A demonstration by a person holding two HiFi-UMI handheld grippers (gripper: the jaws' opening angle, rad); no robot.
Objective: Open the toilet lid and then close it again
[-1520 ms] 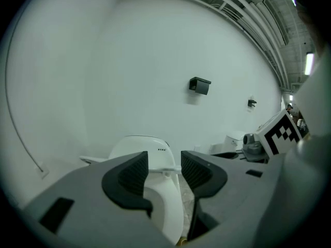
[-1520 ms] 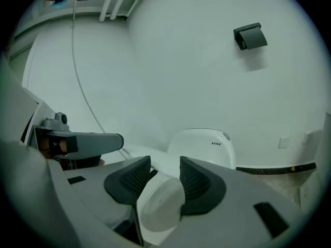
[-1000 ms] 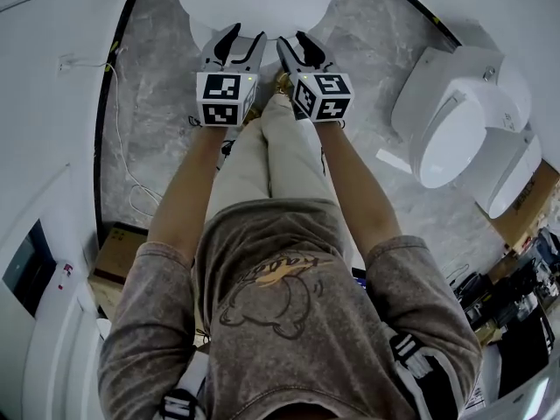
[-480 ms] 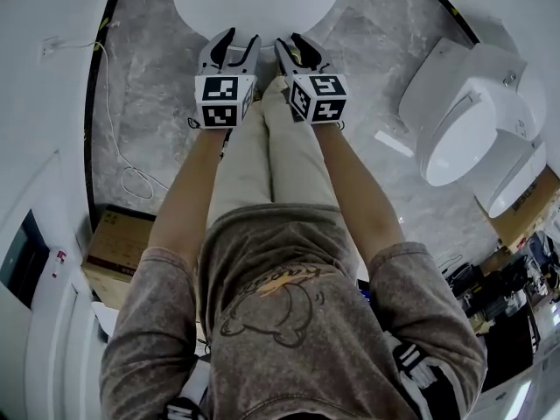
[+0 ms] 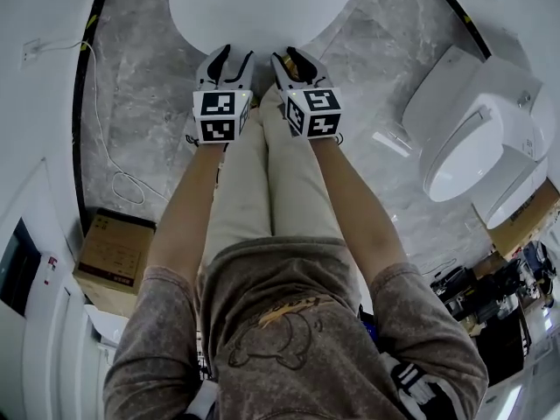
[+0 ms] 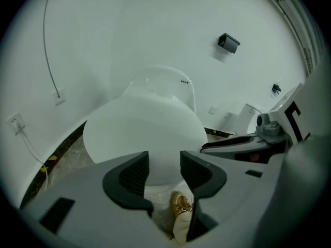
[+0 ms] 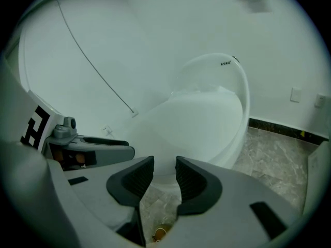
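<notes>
White toilet lid (image 5: 262,7) lies shut, smooth oval w/ rounded front.

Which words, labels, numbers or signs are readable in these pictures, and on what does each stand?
None can be read.
On the toilet: small dark print near the top, too small to read.
On the cardboard box: print too blurred to read.
On the shirt: lettering above the drawing, unreadable.
</notes>
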